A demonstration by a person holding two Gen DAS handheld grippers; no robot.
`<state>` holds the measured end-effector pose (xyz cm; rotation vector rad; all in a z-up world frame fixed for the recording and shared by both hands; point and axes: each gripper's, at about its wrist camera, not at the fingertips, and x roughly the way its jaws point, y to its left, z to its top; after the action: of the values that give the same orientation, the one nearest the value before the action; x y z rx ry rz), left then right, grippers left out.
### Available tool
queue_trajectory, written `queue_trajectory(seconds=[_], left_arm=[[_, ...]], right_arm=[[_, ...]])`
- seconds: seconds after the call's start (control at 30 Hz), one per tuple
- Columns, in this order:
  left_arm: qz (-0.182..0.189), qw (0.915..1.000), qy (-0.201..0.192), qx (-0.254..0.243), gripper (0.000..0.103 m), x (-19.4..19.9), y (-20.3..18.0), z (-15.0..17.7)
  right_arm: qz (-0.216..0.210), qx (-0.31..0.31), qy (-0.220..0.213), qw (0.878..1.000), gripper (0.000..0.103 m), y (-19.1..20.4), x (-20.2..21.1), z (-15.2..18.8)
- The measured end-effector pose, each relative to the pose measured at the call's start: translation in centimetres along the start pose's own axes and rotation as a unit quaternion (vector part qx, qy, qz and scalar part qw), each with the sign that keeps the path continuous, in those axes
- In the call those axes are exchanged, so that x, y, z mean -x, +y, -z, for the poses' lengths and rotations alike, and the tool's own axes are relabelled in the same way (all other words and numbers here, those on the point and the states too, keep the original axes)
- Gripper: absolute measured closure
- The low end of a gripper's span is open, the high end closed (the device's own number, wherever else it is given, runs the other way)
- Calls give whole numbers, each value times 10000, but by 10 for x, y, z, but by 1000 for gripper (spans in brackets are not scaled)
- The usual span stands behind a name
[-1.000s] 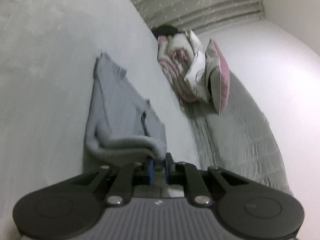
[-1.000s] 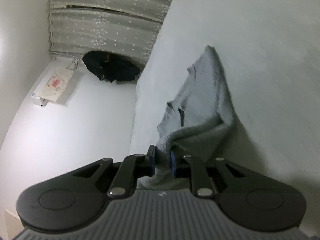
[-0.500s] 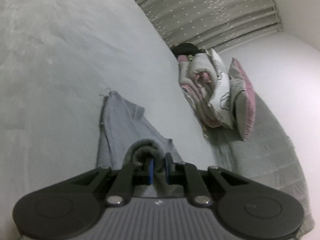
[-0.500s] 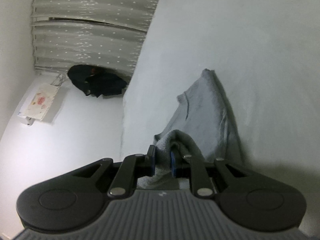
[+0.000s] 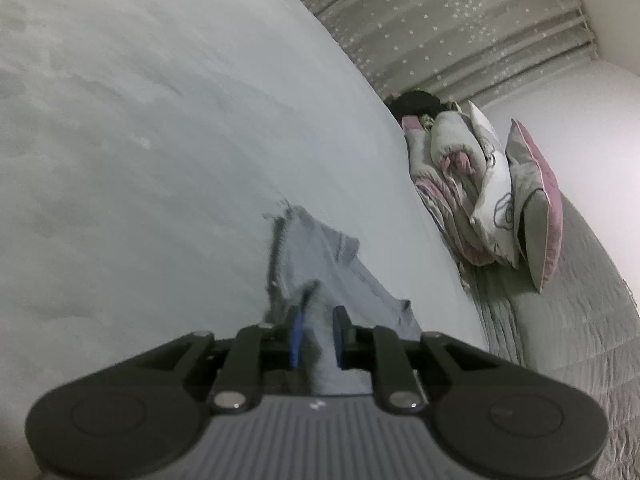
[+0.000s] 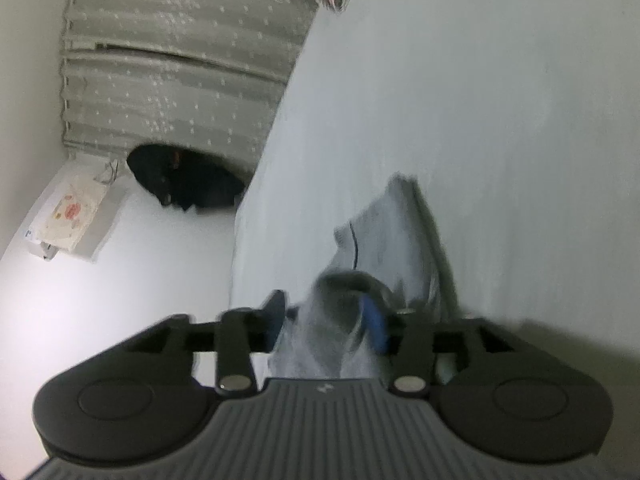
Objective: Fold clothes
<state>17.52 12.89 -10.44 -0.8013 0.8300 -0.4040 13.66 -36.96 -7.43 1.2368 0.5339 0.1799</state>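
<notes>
A grey knitted garment [image 5: 320, 256] lies folded over on the pale sheet [image 5: 160, 160], its far hem frayed. My left gripper [image 5: 317, 336] hangs low over the near end; its jaws are opening, with cloth loose between the blue pads and not pinched. In the right wrist view the same garment [image 6: 384, 232] runs away from me across the sheet [image 6: 500, 120]. My right gripper [image 6: 326, 320] has its jaws opening wide, and a soft hump of the fold sits slack between them. The near edge of the garment is hidden under both grippers.
A stack of pink and white pillows and quilts [image 5: 480, 200] stands at the right on a grey quilted cover [image 5: 580, 340]. Dotted curtains [image 5: 460, 28] hang behind. Beyond the bed's left edge lie a black heap [image 6: 184, 180] and a white bag [image 6: 68, 216].
Both grippers carried the garment's near end forward over the rest and sank toward the sheet. Both pairs of jaws have parted, the right much wider, and the pinched fold has slackened.
</notes>
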Motion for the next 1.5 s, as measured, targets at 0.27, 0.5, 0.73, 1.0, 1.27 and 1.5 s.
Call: queue_trajectory(seconds=[0.27,0.5,0.73,1.0,1.27,1.5], left_arm=[[-72,9993,-184,-305,62,5,-1,-8],[-282,9929,-127,-1149,61,-16,-24,-2],[-653,9797,-176,-1885,75,-35,-42,8],[-599,9690,-611,-2319,96,-32,-57,11],[-815,9569,-828,-2663,96,-61,-88,-21],[-1195,9513,-828,-2720,96,-97,-91,-37]], right_arm=[[326,665,-147,9971,50,12,13,11],[689,1458,-10,9869,49,23,-2,23],[923,1997,150,9754,49,28,-32,32],[1151,2747,-203,9544,85,32,-40,51],[1279,3033,-722,9415,86,45,-57,38],[1492,3109,-787,9353,86,40,-81,17]])
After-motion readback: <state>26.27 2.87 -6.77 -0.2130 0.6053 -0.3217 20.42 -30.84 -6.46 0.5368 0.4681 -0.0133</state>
